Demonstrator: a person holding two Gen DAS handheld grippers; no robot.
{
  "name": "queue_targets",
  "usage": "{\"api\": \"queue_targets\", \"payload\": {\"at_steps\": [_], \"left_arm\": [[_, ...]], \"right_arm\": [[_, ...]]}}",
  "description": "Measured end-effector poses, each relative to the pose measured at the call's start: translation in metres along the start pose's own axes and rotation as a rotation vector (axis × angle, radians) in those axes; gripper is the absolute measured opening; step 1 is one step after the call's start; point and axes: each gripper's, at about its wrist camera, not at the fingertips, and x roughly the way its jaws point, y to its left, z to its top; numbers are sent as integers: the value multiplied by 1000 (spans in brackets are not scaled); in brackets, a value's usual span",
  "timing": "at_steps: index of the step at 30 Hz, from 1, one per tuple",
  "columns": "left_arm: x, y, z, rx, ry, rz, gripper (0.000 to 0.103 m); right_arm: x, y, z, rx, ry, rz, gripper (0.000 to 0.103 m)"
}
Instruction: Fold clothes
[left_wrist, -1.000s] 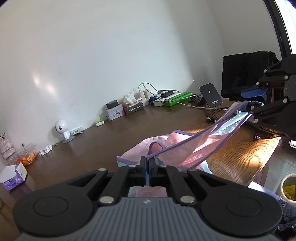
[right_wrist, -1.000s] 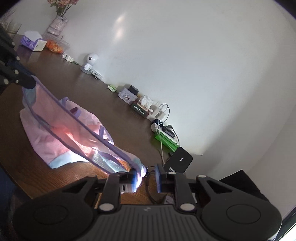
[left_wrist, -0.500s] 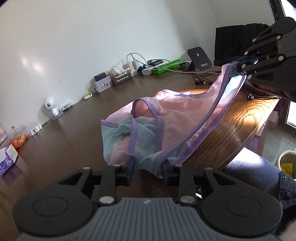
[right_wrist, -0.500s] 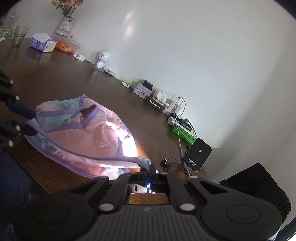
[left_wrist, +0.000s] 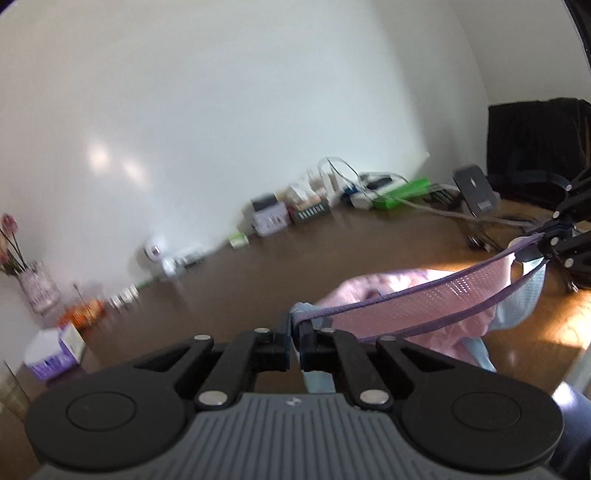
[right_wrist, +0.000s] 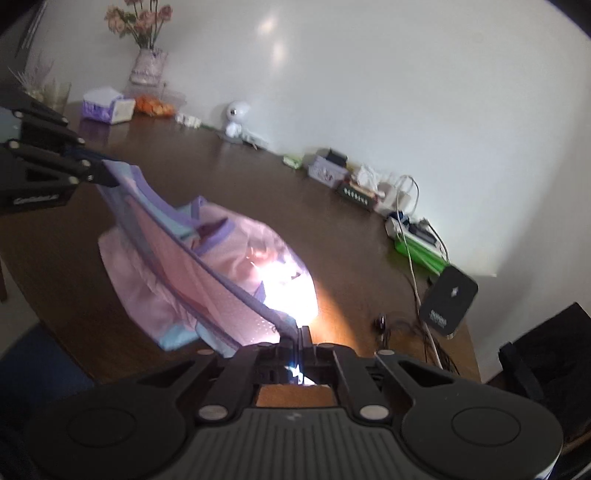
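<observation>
A pink mesh garment with purple trim and pale blue panels (right_wrist: 207, 273) is seen stretched between the two grippers above a dark brown wooden table (right_wrist: 258, 192). In the left wrist view, the black left gripper (left_wrist: 295, 328) at lower centre is clenched on a bunched corner of the cloth, and the purple-edged hem (left_wrist: 424, 295) runs taut toward the right edge of the frame, where it is pinched by the black right gripper (left_wrist: 546, 240). In the right wrist view, the right gripper (right_wrist: 299, 334) at lower centre is closed on the hem, and the left gripper (right_wrist: 107, 173) grasps the far end at the left of the frame. The rest of the garment lies heaped on the table at mid-frame, partly lit by a bright sun patch. Along the white wall, a small white round camera (right_wrist: 236, 118), a green box (right_wrist: 421, 251) and a black charging stand (right_wrist: 448, 301) are visible. A glass vase of flowers (right_wrist: 146, 62) stands at upper left.
</observation>
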Motion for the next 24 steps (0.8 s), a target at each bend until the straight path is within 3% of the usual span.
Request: {"api": "queue_targets", "payload": {"at_steps": [4, 9, 12, 17, 20, 24], "left_arm": [[-3, 53, 87, 26, -141, 45, 4], [-2, 124, 191, -67, -115, -58, 4], [-9, 155, 228, -122, -126, -117, 4], [11, 181, 246, -190, -136, -149, 5], [63, 184, 242, -196, -86, -133, 5], [163, 187, 231, -220, 8, -111, 5]], "right_arm": [[-25, -31, 83, -122, -221, -71, 1], [-58, -83, 190, -164, -371, -131, 1], [-81, -110, 237, -151, -424, -155, 1], [-79, -137, 279, -140, -440, -154, 1], [-37, -146, 293, -131, -393, -116, 1], [67, -160, 304, -99, -274, -79, 1]]}}
